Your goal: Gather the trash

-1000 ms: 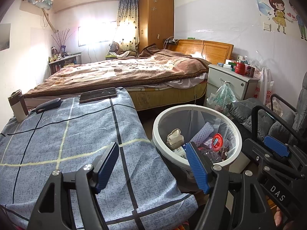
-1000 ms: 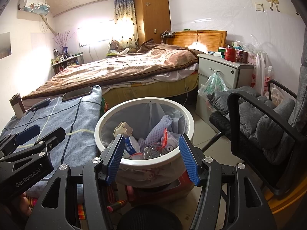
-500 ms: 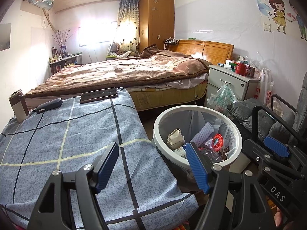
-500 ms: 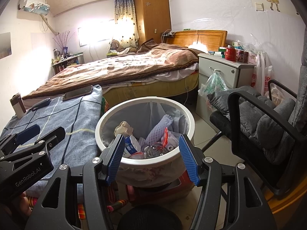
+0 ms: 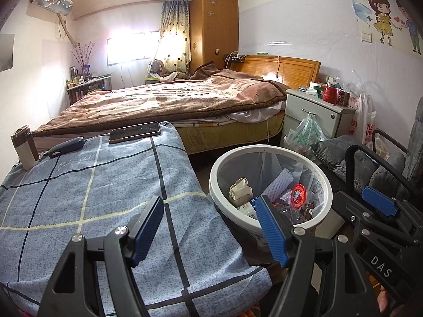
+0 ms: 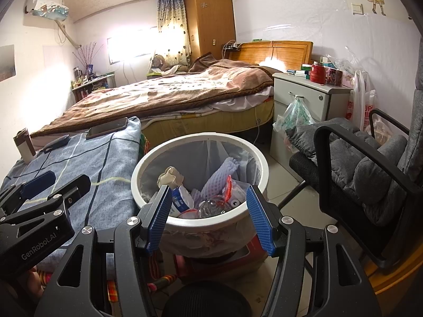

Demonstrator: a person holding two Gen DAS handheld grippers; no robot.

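A white round bin (image 6: 201, 142) with a clear liner stands on the floor beside the table. It holds trash: a crumpled tissue (image 6: 170, 175), purple foam wrap (image 6: 222, 175), a yoghurt cup and clear plastic. My right gripper (image 6: 208, 208) hovers just in front of the bin's near rim, open, with nothing between its blue pads. My left gripper (image 5: 211, 224) hangs over the table's right edge, open and empty; the bin (image 5: 323, 185) lies to its right. Each gripper shows at the edge of the other's view.
The table wears a blue checked cloth (image 5: 87, 185) carrying a phone (image 5: 134, 132), a dark case (image 5: 67, 145) and a small carton (image 5: 25, 148). A bed (image 5: 171, 103), a white nightstand (image 5: 314, 111) with a hanging bag, and a grey cushioned chair (image 6: 364, 163) ring the bin.
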